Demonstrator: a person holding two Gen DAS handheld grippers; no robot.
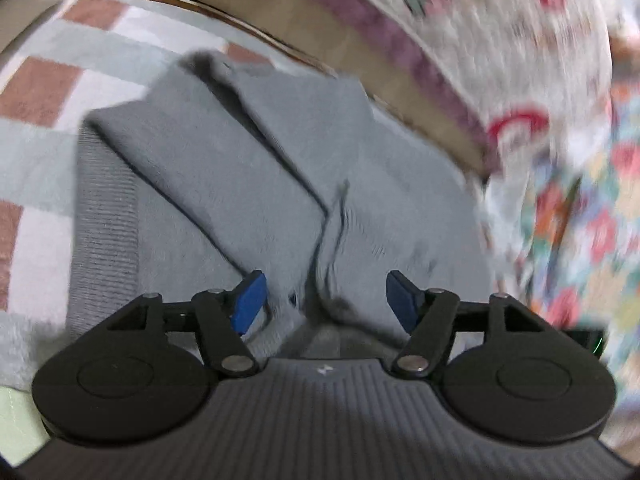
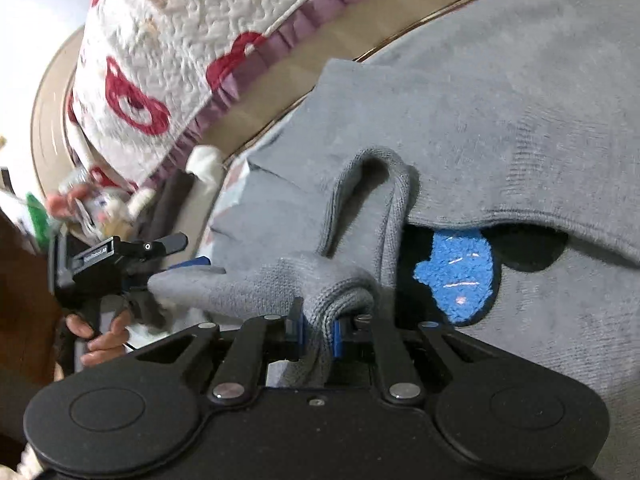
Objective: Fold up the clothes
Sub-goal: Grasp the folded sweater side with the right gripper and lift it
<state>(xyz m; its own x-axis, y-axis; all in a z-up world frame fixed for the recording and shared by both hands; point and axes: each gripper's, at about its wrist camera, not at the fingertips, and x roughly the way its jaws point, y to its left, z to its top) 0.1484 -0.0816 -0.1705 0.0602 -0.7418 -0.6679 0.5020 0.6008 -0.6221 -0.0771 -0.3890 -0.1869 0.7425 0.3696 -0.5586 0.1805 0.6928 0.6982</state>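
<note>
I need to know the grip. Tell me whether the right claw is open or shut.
Shut. The right claw pinches a bunched fold of the grey sweater between its blue pads.

The things rest on a bed covered by a fleecy checked blanket (image 1: 60, 92) of pale grey-green, white and rust-brown squares, seen at the left of the left wrist view. Spread directly on that blanket is a grey knitted sweater (image 1: 248, 168), folded into long creases, its ribbed hem toward the lower left of the frame. Along the bed's far edge, running diagonally across the top of the frame, is a tan board (image 1: 320, 28), and above it a white quilted cover (image 1: 480, 32) with red motifs and a purple frill.
</note>
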